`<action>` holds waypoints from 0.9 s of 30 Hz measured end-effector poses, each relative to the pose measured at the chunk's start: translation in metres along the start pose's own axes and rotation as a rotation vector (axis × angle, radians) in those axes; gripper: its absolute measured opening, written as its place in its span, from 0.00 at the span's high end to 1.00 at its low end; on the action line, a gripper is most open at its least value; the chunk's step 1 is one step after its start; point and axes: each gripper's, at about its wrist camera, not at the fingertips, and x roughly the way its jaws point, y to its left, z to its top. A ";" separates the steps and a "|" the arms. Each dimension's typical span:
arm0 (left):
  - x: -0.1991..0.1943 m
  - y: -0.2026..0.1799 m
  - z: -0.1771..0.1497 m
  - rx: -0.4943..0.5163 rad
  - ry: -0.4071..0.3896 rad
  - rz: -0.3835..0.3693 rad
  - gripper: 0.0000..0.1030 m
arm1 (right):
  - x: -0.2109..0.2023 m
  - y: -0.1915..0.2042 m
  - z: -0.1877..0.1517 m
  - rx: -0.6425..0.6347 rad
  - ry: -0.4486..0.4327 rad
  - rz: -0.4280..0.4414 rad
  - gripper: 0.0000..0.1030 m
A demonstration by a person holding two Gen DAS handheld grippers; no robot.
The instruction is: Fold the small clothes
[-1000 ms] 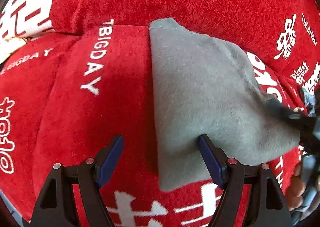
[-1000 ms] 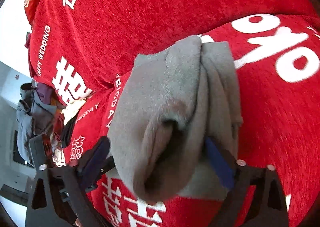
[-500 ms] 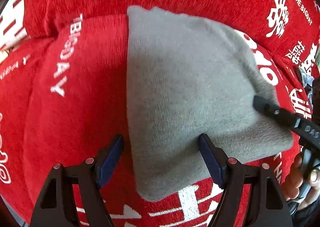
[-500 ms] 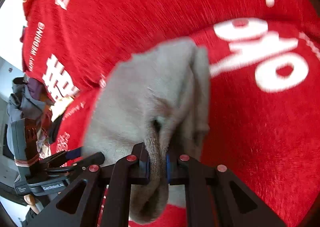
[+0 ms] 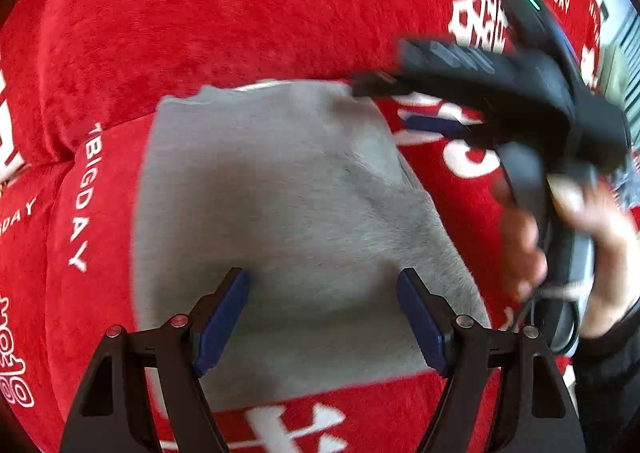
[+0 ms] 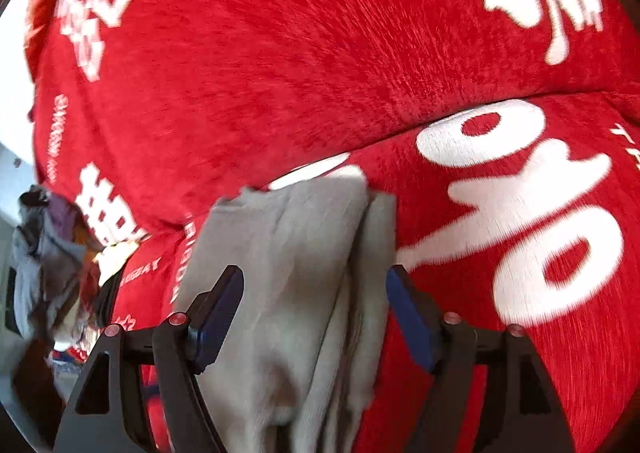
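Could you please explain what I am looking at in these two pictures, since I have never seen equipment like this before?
There is no robot here: a person holds a hand-held two-finger gripper in each hand, and each gripper carries a wide-angle camera looking along its fingers. One picture comes from the left gripper, the other from the right gripper. The left view also shows the right gripper and the person's hand holding it, blurred. A folded grey garment lies on a red cover printed with white lettering. The left gripper is open above the garment. The right gripper's jaws are opening, with the garment between them, unpinched. Nothing is held.
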 end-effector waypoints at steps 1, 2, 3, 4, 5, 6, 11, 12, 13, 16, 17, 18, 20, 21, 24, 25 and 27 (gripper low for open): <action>0.006 -0.006 -0.001 0.015 -0.006 0.029 0.24 | 0.011 -0.002 0.007 0.007 0.015 0.006 0.37; 0.011 -0.012 0.000 0.033 -0.015 0.062 0.24 | 0.021 -0.003 0.012 0.009 0.036 0.025 0.45; 0.014 -0.017 -0.001 0.050 -0.024 0.091 0.24 | 0.031 -0.003 0.016 0.001 0.070 0.050 0.68; 0.013 -0.021 -0.001 0.058 -0.025 0.099 0.24 | 0.043 -0.002 0.017 -0.020 0.110 0.046 0.85; 0.011 -0.025 -0.001 0.063 -0.023 0.081 0.24 | 0.048 0.001 0.018 -0.056 0.125 0.026 0.85; 0.006 -0.029 0.000 0.065 -0.022 0.022 0.24 | 0.047 0.006 0.019 -0.111 0.115 0.014 0.88; 0.022 -0.050 0.007 0.075 0.025 -0.046 0.24 | 0.016 0.008 0.031 -0.198 0.001 0.060 0.92; 0.026 -0.054 0.007 0.088 0.022 -0.034 0.16 | 0.023 0.002 0.030 -0.194 0.023 0.024 0.92; 0.026 -0.058 0.006 0.110 0.017 -0.044 0.11 | 0.035 -0.002 0.026 -0.212 0.058 -0.027 0.92; 0.012 -0.055 0.003 0.119 0.026 -0.050 0.11 | 0.048 -0.007 0.016 -0.233 0.081 -0.064 0.89; 0.005 -0.050 0.002 0.107 0.024 -0.066 0.11 | 0.042 -0.008 0.017 -0.211 0.074 -0.043 0.89; -0.007 -0.041 0.001 0.086 0.011 -0.084 0.11 | 0.034 -0.008 0.018 -0.186 0.064 -0.027 0.87; -0.035 -0.013 -0.004 0.039 -0.047 -0.100 0.11 | 0.011 -0.001 0.020 -0.197 0.023 -0.061 0.86; -0.045 0.003 -0.006 0.011 -0.071 -0.093 0.11 | -0.005 0.007 0.017 -0.231 -0.012 -0.080 0.84; -0.060 0.064 -0.015 -0.116 -0.108 -0.017 0.11 | -0.038 0.036 0.003 -0.326 -0.064 -0.060 0.68; -0.059 0.085 -0.020 -0.175 -0.100 0.003 0.11 | -0.046 0.048 -0.008 -0.365 -0.059 -0.027 0.46; -0.050 0.118 -0.029 -0.277 -0.064 0.008 0.11 | -0.055 0.065 -0.027 -0.428 -0.042 0.027 0.26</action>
